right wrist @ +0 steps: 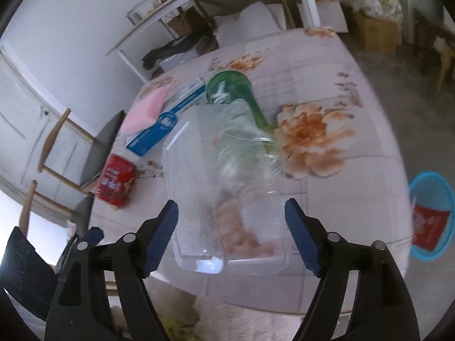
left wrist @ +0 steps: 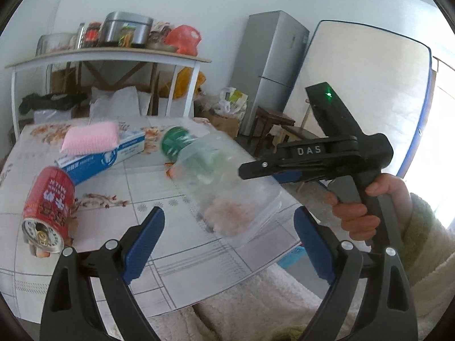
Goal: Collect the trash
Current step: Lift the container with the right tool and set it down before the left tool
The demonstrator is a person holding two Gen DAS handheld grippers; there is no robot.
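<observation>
Across the floral-cloth table [right wrist: 327, 65] your trash lies scattered, and that is why both tools hover low over its near edge. Largest of the litter is the clear plastic container [right wrist: 227, 187], lying flat at the table's near edge with pinkish scraps inside. In the right wrist view it sits at twelve o'clock from your right gripper [right wrist: 231, 230], whose jaws stand spread wide on either side of its near end, pads not pressing on it, so it looks lined up for a grasp rather than held. A green bottle [right wrist: 230, 91] lies partly under the container's far end, toward twelve. At ten o'clock rests the blue and white box [right wrist: 170, 113] with a pink sponge [right wrist: 148, 108] on it, and at nine the red can [right wrist: 115, 180] lies on its side. Your left gripper [left wrist: 229, 244] is also spread, with nothing between its fingers; the can sits at its nine o'clock.

For room: the blue bin [right wrist: 430, 216] waits on the floor at three o'clock, beyond the table's right edge, already holding something red. That edge looks clear of clutter, so I judge a sideways carry to the bin unobstructed. Mind the container overhanging the near edge.
</observation>
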